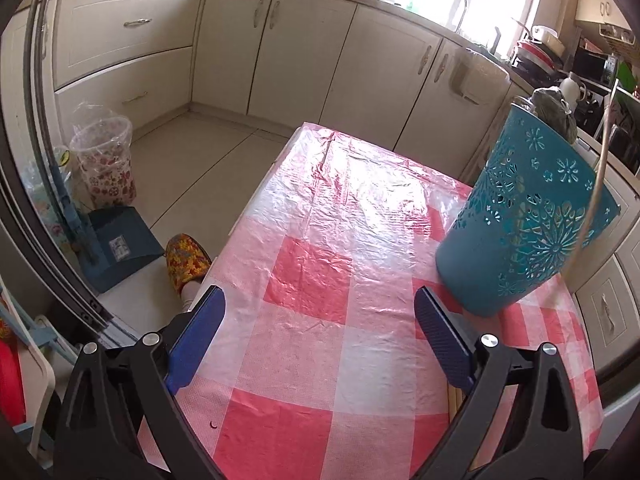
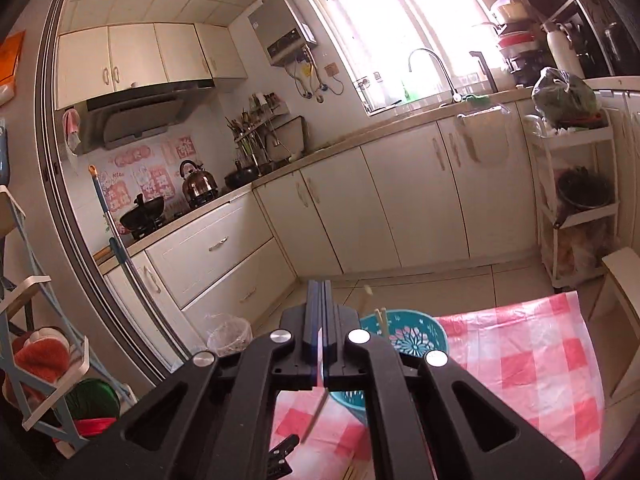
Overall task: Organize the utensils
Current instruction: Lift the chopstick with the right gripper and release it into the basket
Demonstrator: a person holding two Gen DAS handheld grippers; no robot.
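A teal perforated utensil holder stands on the pink checked tablecloth, right of my left gripper, which is open and empty low over the cloth. A pale chopstick hangs down in front of the holder. In the right wrist view my right gripper is shut on a pale chopstick that hangs down below the jaws, above and left of the holder. Two chopstick tips stick up from the holder. More chopsticks lie on the cloth by the left gripper's right finger.
The table's left edge drops to the tiled floor, with a slippered foot, a blue dustpan and a flowered bin. Cream cabinets run behind. A white shelf rack stands right of the table.
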